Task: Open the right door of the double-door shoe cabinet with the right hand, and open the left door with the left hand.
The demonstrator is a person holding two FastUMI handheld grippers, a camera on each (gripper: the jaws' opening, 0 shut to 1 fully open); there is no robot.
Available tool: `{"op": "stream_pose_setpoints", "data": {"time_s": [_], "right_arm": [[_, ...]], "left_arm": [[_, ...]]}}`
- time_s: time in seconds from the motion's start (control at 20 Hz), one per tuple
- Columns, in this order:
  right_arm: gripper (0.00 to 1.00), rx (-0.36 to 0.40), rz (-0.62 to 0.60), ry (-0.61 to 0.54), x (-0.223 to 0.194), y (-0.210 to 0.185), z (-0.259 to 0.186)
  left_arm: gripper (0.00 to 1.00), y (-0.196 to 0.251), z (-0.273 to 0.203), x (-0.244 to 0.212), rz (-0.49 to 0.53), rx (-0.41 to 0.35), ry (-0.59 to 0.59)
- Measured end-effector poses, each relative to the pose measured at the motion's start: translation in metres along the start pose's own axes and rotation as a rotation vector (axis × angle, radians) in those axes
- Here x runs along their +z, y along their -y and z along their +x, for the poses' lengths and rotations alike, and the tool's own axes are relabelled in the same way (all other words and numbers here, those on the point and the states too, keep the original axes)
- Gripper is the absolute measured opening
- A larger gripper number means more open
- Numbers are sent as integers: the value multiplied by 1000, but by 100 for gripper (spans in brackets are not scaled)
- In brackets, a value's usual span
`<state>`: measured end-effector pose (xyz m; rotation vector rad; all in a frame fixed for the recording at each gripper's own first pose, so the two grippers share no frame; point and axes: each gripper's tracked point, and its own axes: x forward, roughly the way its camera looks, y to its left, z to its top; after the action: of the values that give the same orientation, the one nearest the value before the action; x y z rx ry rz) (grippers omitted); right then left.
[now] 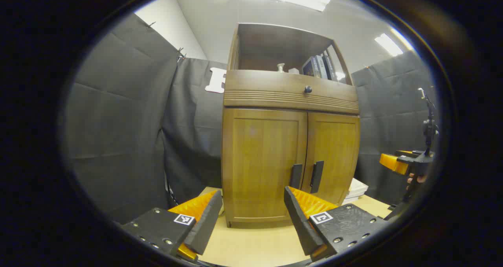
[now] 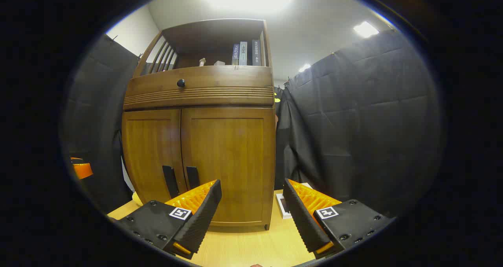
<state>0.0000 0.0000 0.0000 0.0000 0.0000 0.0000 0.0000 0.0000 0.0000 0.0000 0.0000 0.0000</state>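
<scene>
A brown wooden shoe cabinet (image 1: 290, 102) (image 2: 200, 94) stands on a light table, both lower doors closed. The left door (image 1: 261, 161) (image 2: 153, 153) and the right door (image 1: 334, 153) (image 2: 230, 157) each carry a dark vertical handle (image 1: 295, 175) (image 1: 316, 176) (image 2: 169, 181) (image 2: 192, 177) at the centre seam. My left gripper (image 1: 251, 204) is open, short of the left door, nothing between its fingers. My right gripper (image 2: 251, 196) is open before the right door, also apart from it. In the left gripper view the right gripper (image 1: 404, 162) shows far right, held by a hand.
A drawer with a round knob (image 1: 308, 89) (image 2: 180, 83) sits above the doors, below an open shelf with books (image 1: 318, 66) (image 2: 245, 52). Flat white items (image 1: 355, 190) (image 2: 283, 205) lie on the table (image 1: 251, 243) right of the cabinet. Black cloth walls surround it.
</scene>
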Motion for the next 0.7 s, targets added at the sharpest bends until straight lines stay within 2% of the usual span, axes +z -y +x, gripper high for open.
{"op": "stream_pose_setpoints", "data": {"time_s": [0.05,0.15,0.2,0.25,0.55,0.6,0.7], "right_arm": [[95,4,4,-4,-2,-2,2],[99,7,11,-15,-5,-2,5],[95,8,13,-17,-4,-2,5],[99,9,12,-15,-4,-2,7],[99,17,6,-14,0,-6,8],[95,19,6,-17,1,-7,8],[95,23,3,-22,1,-7,6]], "left_arm": [[92,0,0,0,0,0,-3],[92,1,-1,2,-15,1,-3],[92,-2,1,-2,-21,3,-2],[90,-2,1,-2,-24,4,-4],[93,-3,4,-2,-7,0,-15],[92,-2,4,-2,-8,-1,-14],[90,-1,4,-1,-15,-9,-14]]}}
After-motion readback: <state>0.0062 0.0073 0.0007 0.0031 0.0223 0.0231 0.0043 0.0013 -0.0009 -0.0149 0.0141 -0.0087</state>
